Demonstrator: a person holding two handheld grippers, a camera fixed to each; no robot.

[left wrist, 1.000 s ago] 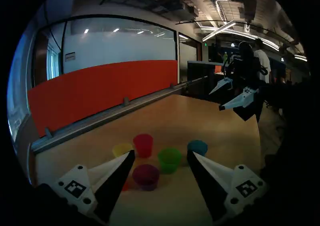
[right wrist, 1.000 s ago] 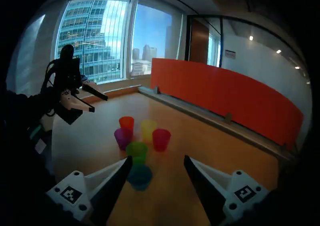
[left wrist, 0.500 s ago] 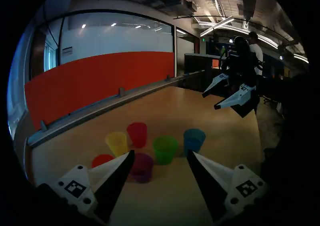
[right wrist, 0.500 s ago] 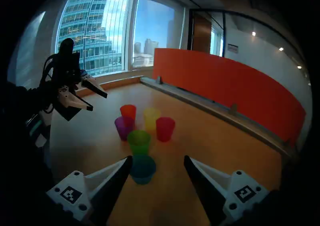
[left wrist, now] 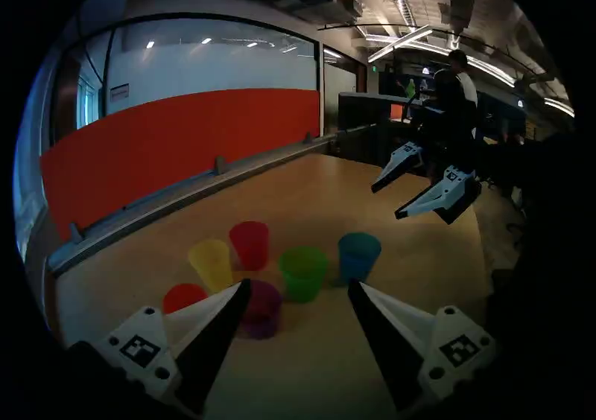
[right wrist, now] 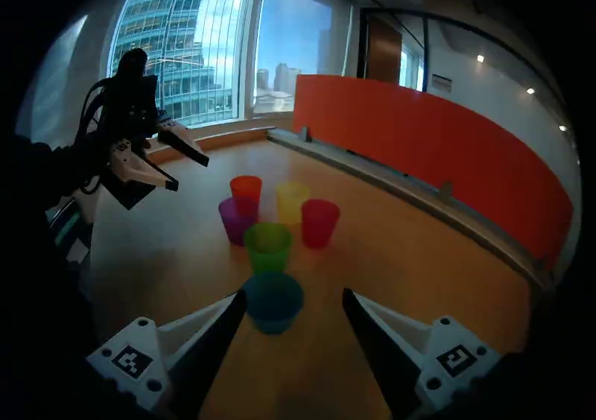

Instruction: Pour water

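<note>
- Left gripper: jaws wide apart, empty; square coded marker on one finger.
- Right gripper: jaws wide, empty, blue cup just ahead.
- Wall sign, upper left: unreadable.

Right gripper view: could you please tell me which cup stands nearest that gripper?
The blue cup, just ahead of the open right gripper; the green cup and the other colours stand farther off behind it.

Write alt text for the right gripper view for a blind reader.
The open right gripper points at a blue cup on a wooden table. Behind it stand green, purple, orange, yellow and red cups; the left gripper hangs at left.
</note>
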